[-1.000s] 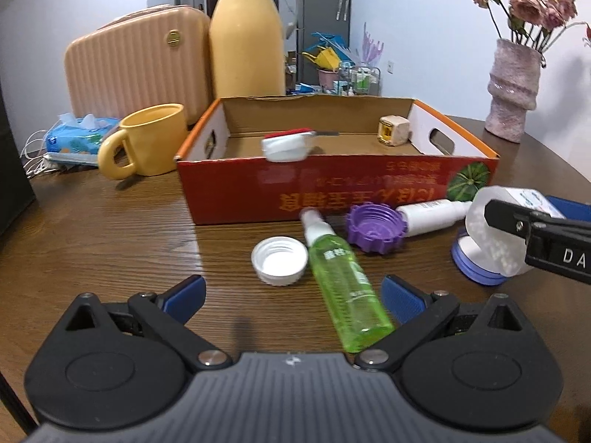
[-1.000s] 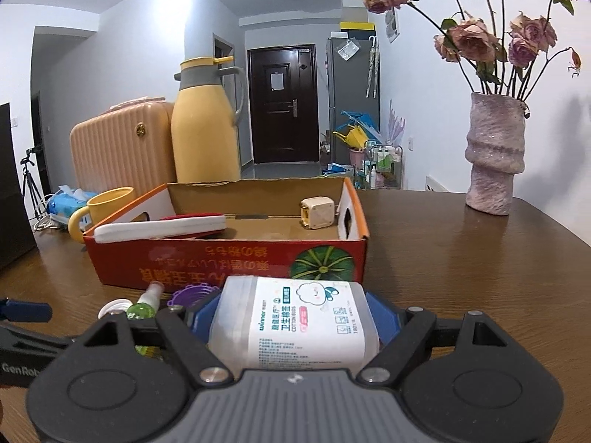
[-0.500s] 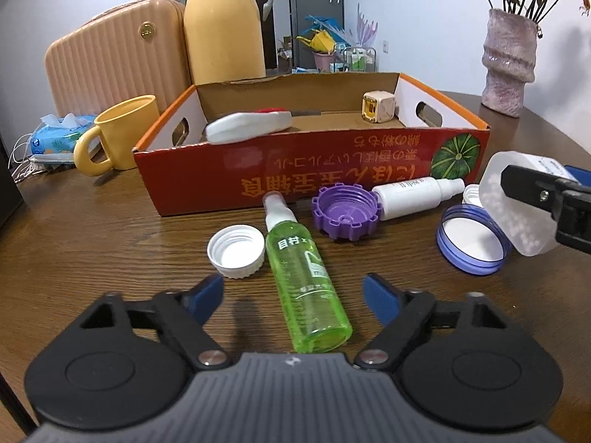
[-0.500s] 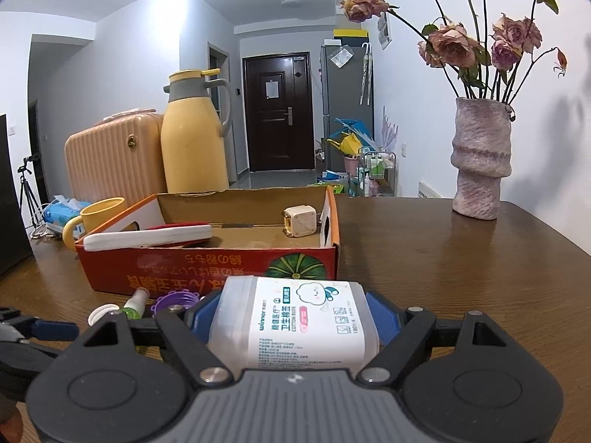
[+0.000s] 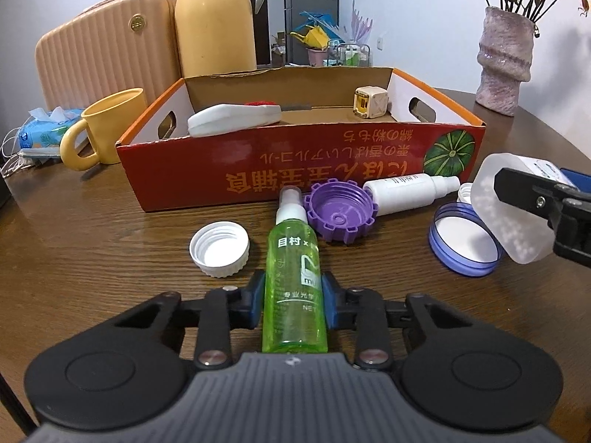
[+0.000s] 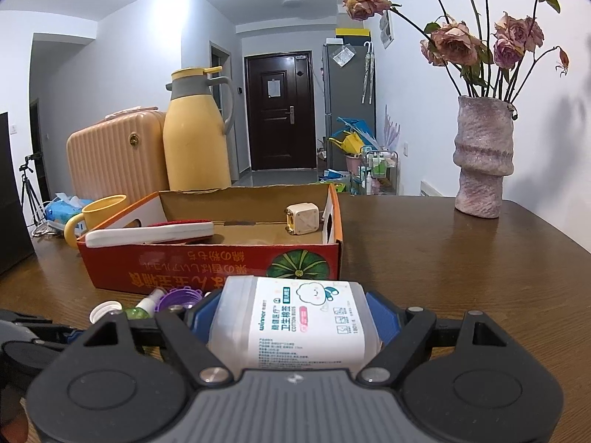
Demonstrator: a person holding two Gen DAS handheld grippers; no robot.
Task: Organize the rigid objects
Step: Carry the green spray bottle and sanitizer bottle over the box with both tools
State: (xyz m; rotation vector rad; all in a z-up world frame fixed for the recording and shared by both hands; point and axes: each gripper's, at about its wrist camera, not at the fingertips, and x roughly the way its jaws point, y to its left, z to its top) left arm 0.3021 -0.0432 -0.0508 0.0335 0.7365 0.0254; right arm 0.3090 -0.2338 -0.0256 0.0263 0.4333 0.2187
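Observation:
My left gripper (image 5: 293, 297) is shut on a green spray bottle (image 5: 293, 288) that lies on the wooden table, nozzle toward the orange cardboard box (image 5: 295, 170). My right gripper (image 6: 293, 313) is shut on a frosted cotton-swab jar (image 6: 295, 321) and holds it above the table right of the box; the jar also shows in the left wrist view (image 5: 513, 206). On the table before the box lie a white cap (image 5: 219, 243), a purple lid (image 5: 340, 214), a white bottle (image 5: 406, 193) and a blue lid (image 5: 463, 243).
Inside the box lie a white-and-red brush (image 5: 236, 118) and a cream cube charger (image 5: 370, 101). A yellow mug (image 5: 103, 133), tissue pack (image 5: 40, 136), yellow thermos (image 5: 214, 22) and peach case (image 5: 103, 44) stand at the left and back. A vase (image 6: 482, 158) stands at the far right.
My left gripper has closed its fingers onto the green spray bottle, which was lying between open fingers before. The right gripper has risen slightly with the jar.

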